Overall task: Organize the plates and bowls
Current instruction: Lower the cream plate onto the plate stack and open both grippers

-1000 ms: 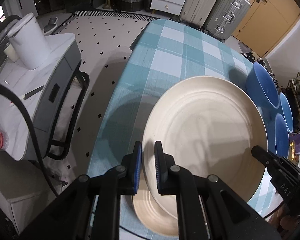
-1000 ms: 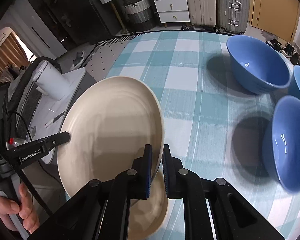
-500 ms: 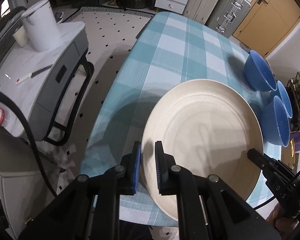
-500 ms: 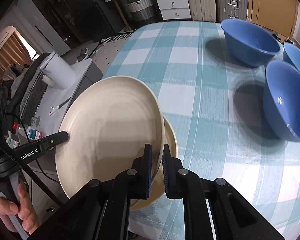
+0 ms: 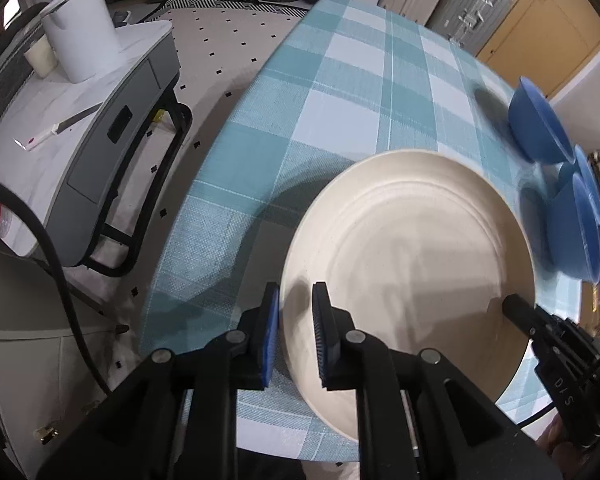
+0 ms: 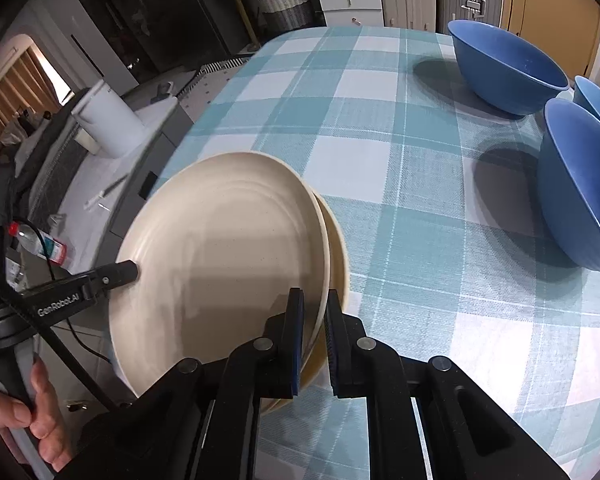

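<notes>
— Pinching of the cream plate (image 5: 412, 240) is seen at two rims: the left hand-held gripper (image 5: 296, 336) is closed on its near-left rim, lower centre of the frame.

— And the right hand-held gripper (image 6: 314, 336)?

— Its pads are clamped on the plate's near-right rim, lower centre of the right wrist view. The plate is tilted above the checked surface (image 6: 380, 160). A second plate (image 6: 338, 248) is seen just behind it.

— The bowls?

— Three blue bowls (image 6: 504, 68) are grouped at the right, well apart from the plate.
</notes>
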### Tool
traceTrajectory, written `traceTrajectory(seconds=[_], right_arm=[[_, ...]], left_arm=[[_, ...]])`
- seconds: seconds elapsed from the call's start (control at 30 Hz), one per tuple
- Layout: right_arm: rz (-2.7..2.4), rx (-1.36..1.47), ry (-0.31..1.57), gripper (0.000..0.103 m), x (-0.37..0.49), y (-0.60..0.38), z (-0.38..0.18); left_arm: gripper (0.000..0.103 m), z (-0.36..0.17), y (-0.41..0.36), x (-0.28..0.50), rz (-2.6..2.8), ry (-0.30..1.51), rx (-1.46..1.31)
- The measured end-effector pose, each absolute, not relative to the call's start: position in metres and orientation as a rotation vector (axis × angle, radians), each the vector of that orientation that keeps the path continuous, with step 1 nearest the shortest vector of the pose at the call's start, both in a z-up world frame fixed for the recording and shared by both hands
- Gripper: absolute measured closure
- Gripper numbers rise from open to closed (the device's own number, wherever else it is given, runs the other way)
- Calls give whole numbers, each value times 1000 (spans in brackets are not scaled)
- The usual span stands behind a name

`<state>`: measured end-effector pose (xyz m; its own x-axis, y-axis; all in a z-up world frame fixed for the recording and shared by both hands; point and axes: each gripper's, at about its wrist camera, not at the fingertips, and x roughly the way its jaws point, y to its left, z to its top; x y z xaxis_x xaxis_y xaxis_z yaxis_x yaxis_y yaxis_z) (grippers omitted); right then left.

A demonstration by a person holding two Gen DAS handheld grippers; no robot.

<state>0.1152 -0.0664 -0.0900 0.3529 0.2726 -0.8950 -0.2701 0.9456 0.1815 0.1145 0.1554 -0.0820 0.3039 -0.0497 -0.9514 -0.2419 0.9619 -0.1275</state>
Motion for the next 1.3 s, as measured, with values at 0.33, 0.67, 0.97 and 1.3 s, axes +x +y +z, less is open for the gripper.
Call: traceTrajectory(seconds=[0.33,0.67,0.97,1.3], right_arm=[[336,-201,1065,90,104,-46,-91],[279,-429,981,86,89,-33,-102],[283,-578,905,72,74,-21,-118],[309,-522,938,51,78,-31,-106]], left_arm=[[89,-88,153,113,149,1251,-236],[88,-90,150,112,151,1240,-221],[86,-92,149,111,156,1243,-228],[85,-85,158,109,176,1222,-258]])
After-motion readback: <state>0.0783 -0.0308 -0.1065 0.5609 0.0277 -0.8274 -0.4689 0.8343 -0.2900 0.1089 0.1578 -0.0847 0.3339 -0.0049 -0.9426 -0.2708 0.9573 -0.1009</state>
